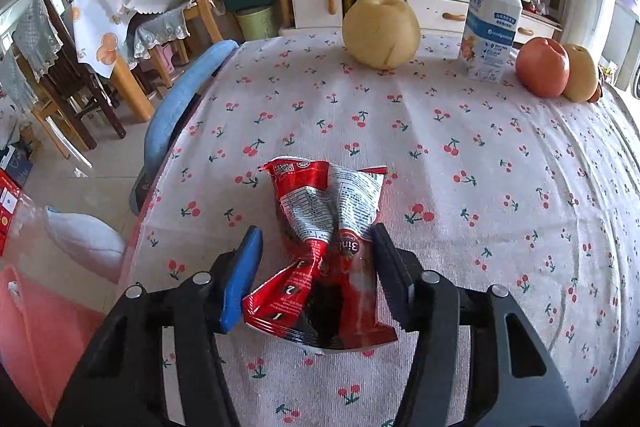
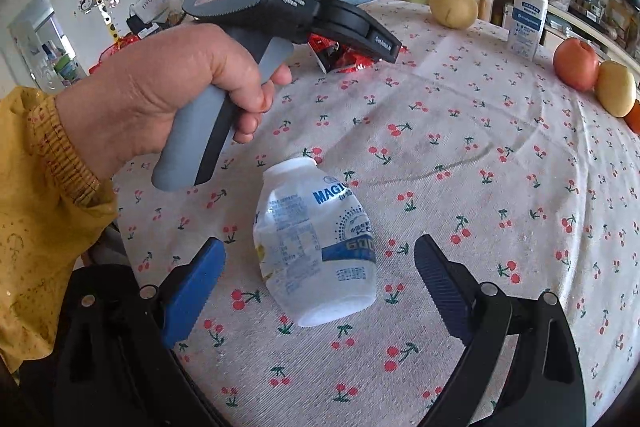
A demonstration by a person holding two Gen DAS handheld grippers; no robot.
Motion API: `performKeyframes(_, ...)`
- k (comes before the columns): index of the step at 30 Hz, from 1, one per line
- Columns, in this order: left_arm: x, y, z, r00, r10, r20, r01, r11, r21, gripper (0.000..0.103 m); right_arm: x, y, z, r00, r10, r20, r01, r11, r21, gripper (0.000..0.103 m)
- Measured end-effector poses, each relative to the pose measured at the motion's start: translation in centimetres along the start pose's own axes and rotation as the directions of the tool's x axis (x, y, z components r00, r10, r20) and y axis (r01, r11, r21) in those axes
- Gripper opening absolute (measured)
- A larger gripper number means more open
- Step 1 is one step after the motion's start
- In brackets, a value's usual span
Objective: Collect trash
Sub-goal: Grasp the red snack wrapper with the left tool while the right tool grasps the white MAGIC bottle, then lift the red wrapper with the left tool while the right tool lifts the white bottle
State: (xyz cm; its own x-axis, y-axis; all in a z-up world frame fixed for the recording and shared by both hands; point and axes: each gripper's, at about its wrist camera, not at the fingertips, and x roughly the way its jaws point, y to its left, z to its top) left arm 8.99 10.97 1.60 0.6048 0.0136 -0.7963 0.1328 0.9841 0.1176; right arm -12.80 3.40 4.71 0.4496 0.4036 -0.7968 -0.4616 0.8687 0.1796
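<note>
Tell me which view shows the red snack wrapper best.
The left wrist view: the crumpled red snack wrapper lies centred on the cherry-print tablecloth between the left claw's fingers, its print readable. The right wrist view catches only a red scrap, mostly hidden behind the left claw.

Red wrapper (image 1: 320,247), cherry-print tablecloth (image 1: 480,155)

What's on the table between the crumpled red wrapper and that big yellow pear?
Only bare cherry-print tablecloth between the red wrapper and the pear, seen in the left wrist view.
</note>
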Motion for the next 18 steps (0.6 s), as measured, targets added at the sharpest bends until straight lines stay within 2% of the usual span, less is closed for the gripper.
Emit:
performKeyframes(6, -0.5, 0.4, -0.3, 1.000, -0.021, 0.015, 0.021, 0.999, -0.047, 0.049, 0.5, -0.1, 0.1, 1.000, -0.005, -0.003, 0.005, 1.000, -0.006, 0.093)
performKeyframes(7, -0.6, 0.5, -0.4, 1.000, -0.018, 0.015, 0.019, 0.999, -0.046, 0.048, 0.4, -0.1, 0.0, 1.000, -0.008, 0.004, 0.008, 1.000, -0.012, 0.085)
performKeyframes(9, -0.9, 0.6, -0.7, 1.000, -0.019, 0.018, 0.020, 0.999, -0.049, 0.047, 0.3, 0.1, 0.1, 1.000, -0.015, 0.010, 0.016, 0.999, -0.028, 0.076)
performKeyframes(18, -2.2, 1.8, -2.4, 0.999, -0.028, 0.030, 0.030, 0.996, -0.088, 0.045, 0.6, 0.5, -0.2, 1.000, -0.029, 0.000, 0.029, 0.997, -0.068, 0.063)
